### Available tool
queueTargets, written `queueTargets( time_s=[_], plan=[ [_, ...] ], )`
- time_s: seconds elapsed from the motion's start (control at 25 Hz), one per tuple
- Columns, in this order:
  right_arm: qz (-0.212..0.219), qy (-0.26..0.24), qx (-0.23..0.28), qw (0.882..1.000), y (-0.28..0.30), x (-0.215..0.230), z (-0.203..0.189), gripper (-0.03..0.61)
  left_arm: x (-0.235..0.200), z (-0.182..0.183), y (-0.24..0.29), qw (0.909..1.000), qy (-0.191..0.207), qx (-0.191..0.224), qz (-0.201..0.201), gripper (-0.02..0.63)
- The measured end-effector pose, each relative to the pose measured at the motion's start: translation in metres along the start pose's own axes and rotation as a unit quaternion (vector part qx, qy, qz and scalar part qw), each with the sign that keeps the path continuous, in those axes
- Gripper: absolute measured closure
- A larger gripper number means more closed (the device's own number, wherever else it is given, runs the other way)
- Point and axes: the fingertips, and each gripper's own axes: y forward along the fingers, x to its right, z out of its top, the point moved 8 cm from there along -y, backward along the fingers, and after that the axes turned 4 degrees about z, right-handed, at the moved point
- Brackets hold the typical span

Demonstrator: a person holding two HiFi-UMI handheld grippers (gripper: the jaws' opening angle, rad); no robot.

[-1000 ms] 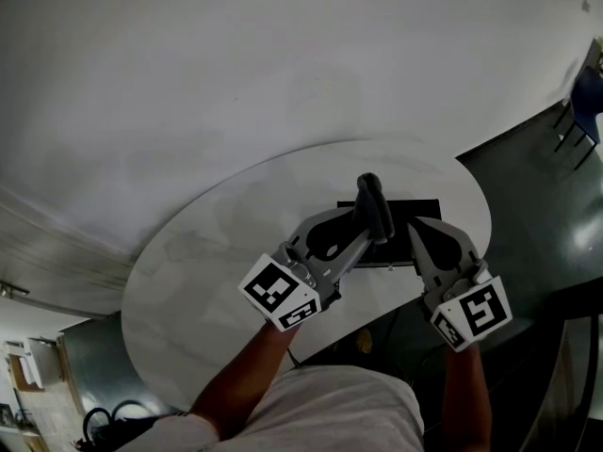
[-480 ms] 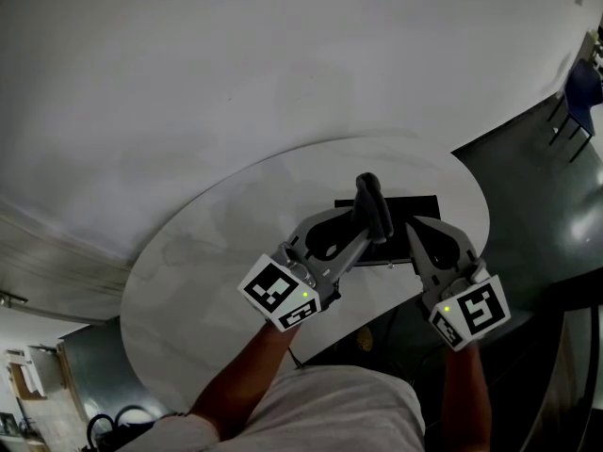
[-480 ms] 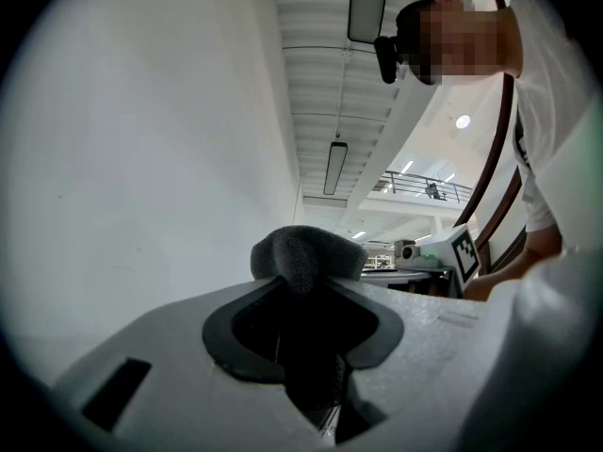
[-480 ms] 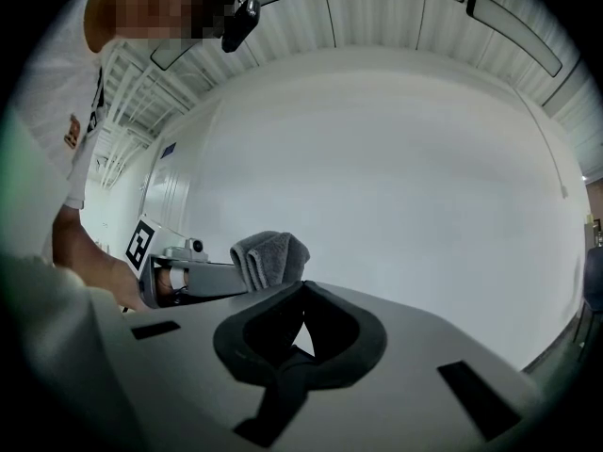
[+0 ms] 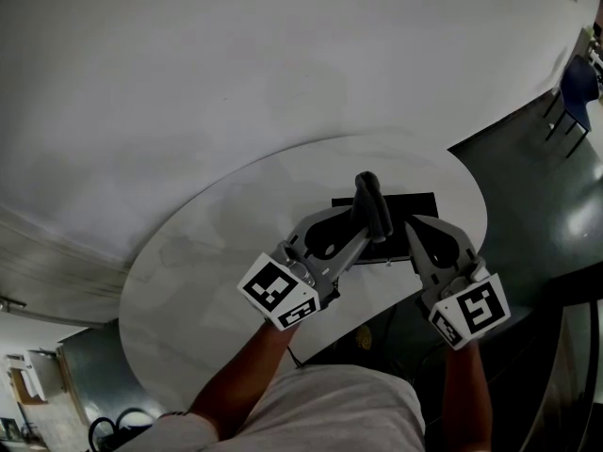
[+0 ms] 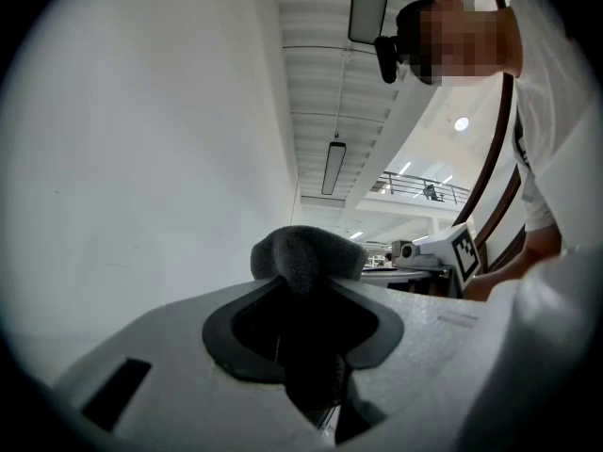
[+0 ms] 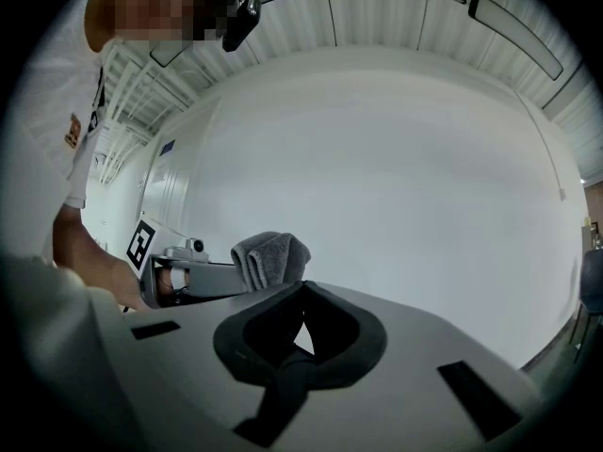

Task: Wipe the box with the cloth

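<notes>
A dark grey folded cloth (image 5: 372, 203) is clamped in my left gripper (image 5: 364, 224) and sticks out past its tips. It hovers over the left end of a flat black box (image 5: 415, 205) lying on the round white table (image 5: 207, 252). My right gripper (image 5: 415, 226) is beside it at the box's near edge, jaws closed with nothing between them. The left gripper view shows the cloth (image 6: 306, 255) bulging between the jaws of the left gripper (image 6: 301, 285). In the right gripper view the cloth (image 7: 271, 257) shows beyond the right gripper (image 7: 301, 292); the box is hidden there.
The table's near edge runs just under both grippers. Dark floor (image 5: 537, 196) lies to the right, with a blue chair (image 5: 575, 90) at the far right. A plain white wall (image 5: 283, 55) fills the space behind the table.
Both grippers and the cloth keep their places over the box. Only the head view has drifted slightly.
</notes>
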Motion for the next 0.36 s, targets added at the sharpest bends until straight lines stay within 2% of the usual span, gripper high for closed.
queueTargets(
  time_s=[0.36],
  plan=[
    [-0.002, -0.001, -0.004, 1.000, -0.0035, -0.0010, 0.0001, 0.566, 0.0014, 0.0007, -0.0003, 1.0000, 0.000, 0.000, -0.002, 0.506]
  ],
)
